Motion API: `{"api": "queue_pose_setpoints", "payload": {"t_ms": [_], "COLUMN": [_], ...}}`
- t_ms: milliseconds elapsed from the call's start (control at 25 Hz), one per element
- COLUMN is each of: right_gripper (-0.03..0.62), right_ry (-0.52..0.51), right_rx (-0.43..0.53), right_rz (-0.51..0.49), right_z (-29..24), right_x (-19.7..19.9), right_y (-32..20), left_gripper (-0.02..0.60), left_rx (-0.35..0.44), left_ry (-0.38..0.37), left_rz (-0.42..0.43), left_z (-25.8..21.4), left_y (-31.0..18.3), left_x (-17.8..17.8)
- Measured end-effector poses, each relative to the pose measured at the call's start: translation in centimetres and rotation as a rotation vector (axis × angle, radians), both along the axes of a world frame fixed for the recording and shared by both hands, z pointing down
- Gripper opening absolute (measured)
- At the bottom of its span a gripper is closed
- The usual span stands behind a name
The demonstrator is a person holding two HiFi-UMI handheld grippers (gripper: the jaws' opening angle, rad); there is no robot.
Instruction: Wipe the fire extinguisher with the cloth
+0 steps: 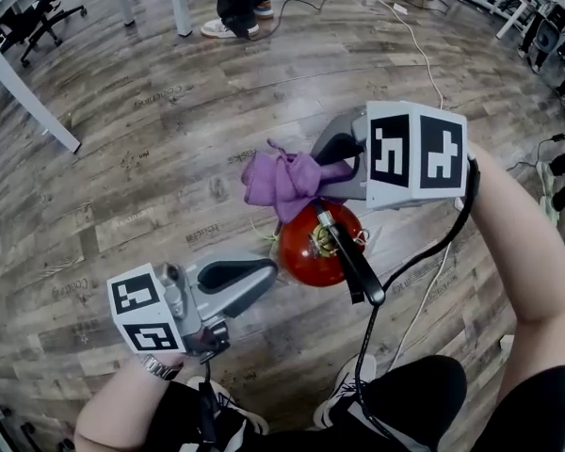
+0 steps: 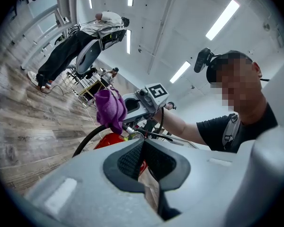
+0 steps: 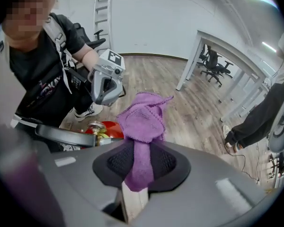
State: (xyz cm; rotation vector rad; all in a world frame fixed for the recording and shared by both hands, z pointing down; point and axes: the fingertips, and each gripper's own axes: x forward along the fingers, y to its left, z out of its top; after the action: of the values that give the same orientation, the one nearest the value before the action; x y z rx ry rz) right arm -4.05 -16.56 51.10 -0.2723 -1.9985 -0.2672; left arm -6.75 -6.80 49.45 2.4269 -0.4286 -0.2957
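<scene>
A: Where's the fire extinguisher [image 1: 318,245]?

B: Upright on the floor [image 1: 122,158], close before me; it looks heavy and slick. My right gripper [image 1: 326,170] pinches the limp cloth [image 1: 281,181] by its tail. My left gripper [image 1: 262,273] is closed and empty.

Count, head view unless noted.
Fire extinguisher [image 1: 313,248], red: one.
Cloth [image 1: 282,179], purple: one.
Grippers: two, namely left gripper [image 1: 264,276] and right gripper [image 1: 325,169].
Marker cubes [image 1: 414,153]: two, one per gripper.
Bystander [image 1: 237,3], legs only, at top edge: one.
Office chair [image 1: 40,12], upper left: one.
Ladder [image 3: 100,13], right gripper view: one.
</scene>
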Motion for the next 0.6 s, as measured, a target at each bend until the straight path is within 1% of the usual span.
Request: {"api": "queue_pose_setpoints", "payload": {"t_ms": [80,160,240,360,600], "right_gripper": [0.083,0.083,0.083,0.083,0.083], "right_ry": [-0.017,-0.015,0.021,0.075,0.072], "right_rx": [-0.007,-0.015,-0.016,-0.015,-0.132], "right_rz": [-0.025,-0.072,-0.126,-0.175,-0.180], "right_z": [-0.9,-1.9,-3.1,-4.9,-7.3], "right_x": [0.7,1.6,2.7,4.6,7.5], "right_y": [1.2,2.8,4.7,7.4,12.3], "left_gripper": [-0.003,-0.003,-0.003,-0.003,-0.003], "left_rx": [-0.002,-0.001,-0.002,-0.005,-0.020], "left_ry": [0.001,-0.002,-0.007,-0.012,-0.009], "left_rz": [0.003,0.008,0.012,0.012,-0.003], "left_z": [0.1,0.1,0.3,0.5,0.9], "left_y": [-0.1,-0.1,-0.2,-0.2,-0.7], "left_x": [0.2,0.4,0.7,1.0,0.6]}}
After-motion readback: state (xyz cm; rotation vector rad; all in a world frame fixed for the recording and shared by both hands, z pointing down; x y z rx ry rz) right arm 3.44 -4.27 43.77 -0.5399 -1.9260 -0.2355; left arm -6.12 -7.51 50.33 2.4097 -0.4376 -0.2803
